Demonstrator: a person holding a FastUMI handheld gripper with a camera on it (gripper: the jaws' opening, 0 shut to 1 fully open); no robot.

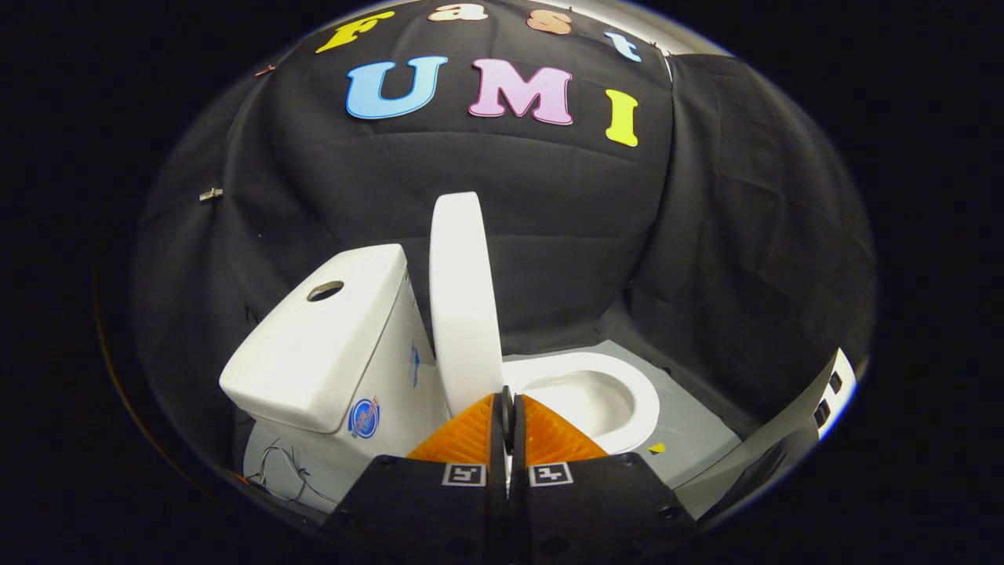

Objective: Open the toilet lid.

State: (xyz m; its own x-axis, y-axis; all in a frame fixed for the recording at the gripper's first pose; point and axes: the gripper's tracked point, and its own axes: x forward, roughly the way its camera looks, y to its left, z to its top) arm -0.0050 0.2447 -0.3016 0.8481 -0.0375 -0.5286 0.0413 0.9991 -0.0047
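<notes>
A white toilet stands ahead of me on a grey floor mat. Its lid [463, 298] is raised and stands upright beside the tank [329, 345], seen almost edge-on. The bowl [584, 392] lies uncovered to the right of the lid. My gripper [506, 402] is low, just in front of the lid's bottom edge and the bowl's near rim. Its two fingers are pressed together and I see nothing between them. Whether the fingertips touch the lid I cannot tell.
The tank top has a round flush hole [325, 291]. Thin wires [282, 471] lie at the toilet's base on the left. A grey floor mat [698, 439] with a small yellow mark [656, 448] extends right of the bowl. Black cloth walls close in behind and right.
</notes>
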